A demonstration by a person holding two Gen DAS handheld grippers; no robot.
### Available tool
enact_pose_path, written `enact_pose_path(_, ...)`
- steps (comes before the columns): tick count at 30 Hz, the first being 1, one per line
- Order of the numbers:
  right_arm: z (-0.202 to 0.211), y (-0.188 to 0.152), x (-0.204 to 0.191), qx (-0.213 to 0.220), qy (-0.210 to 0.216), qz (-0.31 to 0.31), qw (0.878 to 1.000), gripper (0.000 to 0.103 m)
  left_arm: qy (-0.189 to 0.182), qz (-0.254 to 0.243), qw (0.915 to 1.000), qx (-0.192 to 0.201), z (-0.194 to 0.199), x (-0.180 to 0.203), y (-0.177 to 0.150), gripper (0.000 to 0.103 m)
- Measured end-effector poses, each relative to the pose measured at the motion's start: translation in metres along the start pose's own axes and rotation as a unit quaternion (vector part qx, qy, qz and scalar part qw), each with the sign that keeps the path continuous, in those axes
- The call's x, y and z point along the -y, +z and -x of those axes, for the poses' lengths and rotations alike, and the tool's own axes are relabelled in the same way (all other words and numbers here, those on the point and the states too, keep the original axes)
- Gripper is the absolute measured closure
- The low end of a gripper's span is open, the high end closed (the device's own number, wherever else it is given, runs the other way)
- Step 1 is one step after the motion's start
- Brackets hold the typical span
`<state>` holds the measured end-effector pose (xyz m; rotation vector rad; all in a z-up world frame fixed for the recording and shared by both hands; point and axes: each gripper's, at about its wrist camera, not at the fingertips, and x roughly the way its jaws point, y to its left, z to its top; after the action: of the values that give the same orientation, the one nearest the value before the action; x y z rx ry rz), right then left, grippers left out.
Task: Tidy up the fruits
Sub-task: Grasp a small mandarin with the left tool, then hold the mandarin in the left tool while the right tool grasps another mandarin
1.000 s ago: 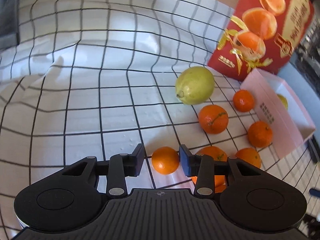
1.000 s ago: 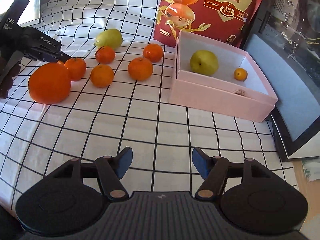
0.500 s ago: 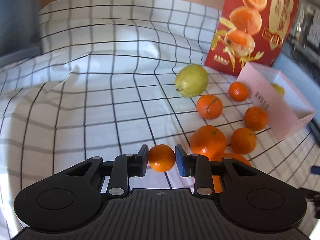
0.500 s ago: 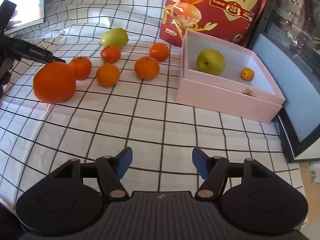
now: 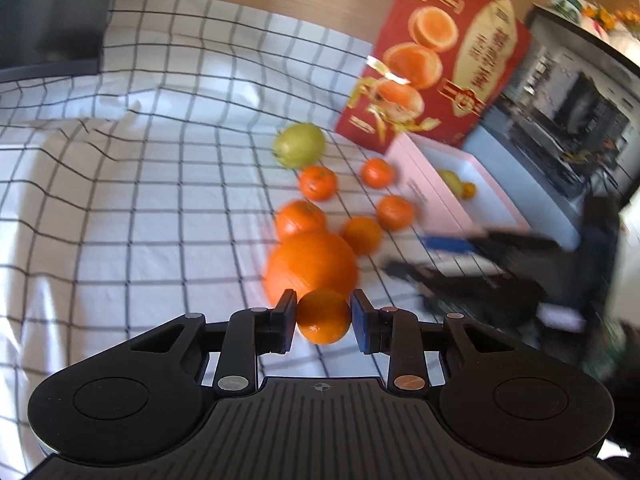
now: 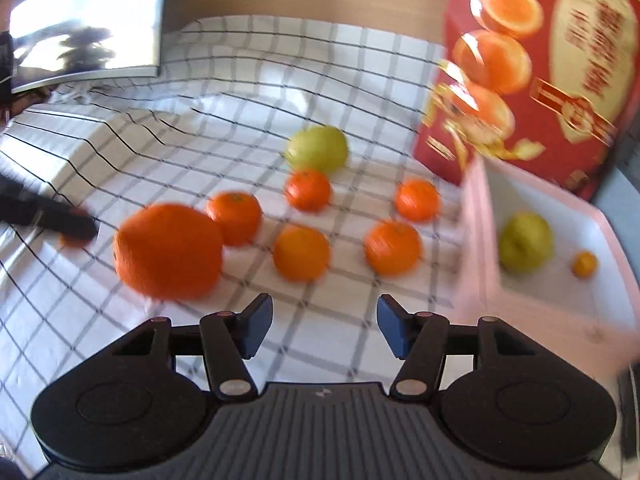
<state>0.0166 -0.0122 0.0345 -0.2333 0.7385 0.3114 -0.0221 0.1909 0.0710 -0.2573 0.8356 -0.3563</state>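
Left wrist view: the left gripper (image 5: 323,315) has its jaws clenched on a small round orange mandarin (image 5: 323,316), lifted above the checked cloth worktop (image 5: 160,220). The right gripper (image 6: 325,326), jaws just narrowing yet empty, hovers nearby. The pink open box (image 6: 600,300) at the right holds only a green pear (image 6: 526,242) and a tiny orange kumquat (image 6: 584,264) (seven fruits remain outside).

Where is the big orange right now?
In the left wrist view the big orange lies on the checked cloth just beyond the left gripper, beside smaller oranges, left of the pink box.
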Motion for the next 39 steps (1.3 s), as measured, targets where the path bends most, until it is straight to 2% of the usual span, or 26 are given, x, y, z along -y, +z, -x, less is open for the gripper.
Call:
enact_pose_path(4, -0.024, 0.015, -0.003, -0.003, 0.019, -0.004, 1.0, 0.045, -0.001, -0.005, 0.9998, -0.017, -0.001, 0.011, -0.017, 0.069)
enact_pose_path(11, -0.056, 0.027, 0.004, -0.029, 0.043, -0.052, 0.997, 0.046, -0.009, 0.001, 0.9988, -0.049, -0.007, 0.02, -0.04, 0.069)
enact_pose_path(15, -0.061, 0.028, -0.001, -0.039, 0.045, -0.046, 0.997, 0.05, -0.019, -0.003, 0.9976, -0.066, -0.012, 0.023, -0.048, 0.069)
enact_pose_path(16, -0.06, 0.028, -0.002, -0.039, 0.041, -0.043, 0.997, 0.054, -0.021, -0.006, 0.9973, -0.071, -0.015, 0.024, -0.048, 0.069)
enact_pose_path(17, -0.058, 0.028, -0.002, -0.037, 0.037, -0.042, 0.998, 0.061, -0.022, -0.008, 0.9969, -0.075, -0.018, 0.026, -0.049, 0.069)
enact_pose_path(21, -0.047, 0.023, 0.004, -0.047, 0.045, -0.056, 0.996, 0.061, -0.037, -0.02, 0.9955, -0.085, -0.03, 0.033, -0.045, 0.069)
enact_pose_path(27, -0.01, -0.003, 0.02, -0.049, 0.031, -0.076, 0.995, 0.061, -0.054, -0.045, 0.9925, -0.1, -0.052, 0.048, -0.04, 0.069)
enact_pose_path(33, 0.032, -0.038, 0.048, -0.051, 0.0, -0.126, 0.991, 0.061, -0.032, -0.083, 0.9926, -0.083, -0.082, 0.064, -0.027, 0.069)
enact_pose_path(37, 0.045, -0.062, 0.059, -0.06, -0.033, -0.144, 0.987, 0.061, -0.009, -0.118, 0.9907, -0.067, -0.105, 0.08, -0.023, 0.069)
enact_pose_path(39, 0.049, -0.072, 0.064, -0.059, -0.036, -0.156, 0.985, 0.061, 0.001, -0.133, 0.9896, -0.056, -0.107, 0.086, -0.023, 0.069)
